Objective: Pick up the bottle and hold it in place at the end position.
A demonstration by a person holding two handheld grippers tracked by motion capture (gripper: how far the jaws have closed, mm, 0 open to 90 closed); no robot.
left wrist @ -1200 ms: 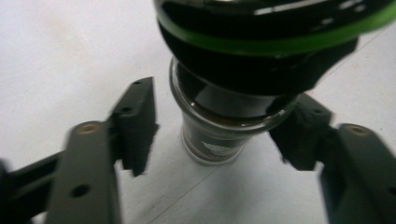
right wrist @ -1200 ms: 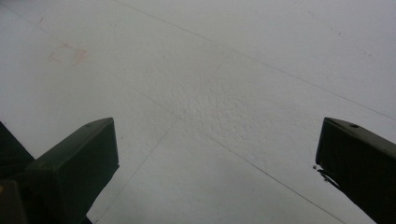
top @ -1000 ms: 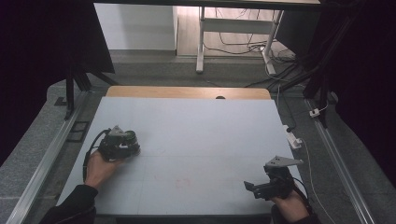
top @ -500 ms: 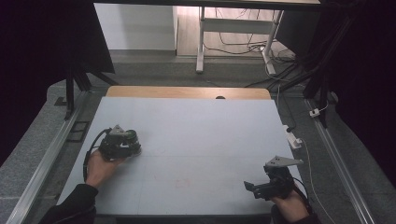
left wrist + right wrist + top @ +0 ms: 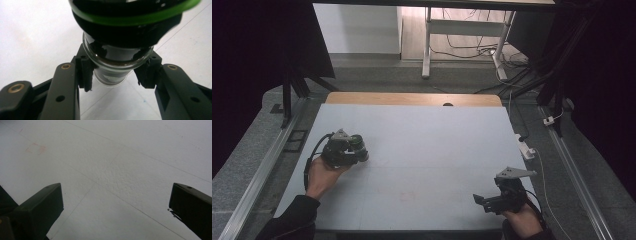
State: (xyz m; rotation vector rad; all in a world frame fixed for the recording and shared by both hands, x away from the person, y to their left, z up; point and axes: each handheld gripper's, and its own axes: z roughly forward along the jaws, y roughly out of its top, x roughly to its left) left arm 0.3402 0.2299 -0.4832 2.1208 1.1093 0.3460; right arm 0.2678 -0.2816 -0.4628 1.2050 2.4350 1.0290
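A glass jar (image 5: 117,60) with dark contents and a black lid with a green ring (image 5: 135,17) lies sideways between the jaws of my left gripper (image 5: 115,75), which is shut on it. In the high view the left gripper (image 5: 343,149) rests at the table's left side, with the jar's green-ringed end (image 5: 358,142) pointing right. My right gripper (image 5: 492,199) sits near the front right of the table, its jaws wide open over the bare white surface (image 5: 120,170), with nothing between them.
The white table top (image 5: 432,145) has a wooden strip (image 5: 412,99) along its far edge. A white power strip (image 5: 526,149) and cable lie off the right edge. Metal rails run along both sides, and a desk frame (image 5: 427,45) stands beyond the table.
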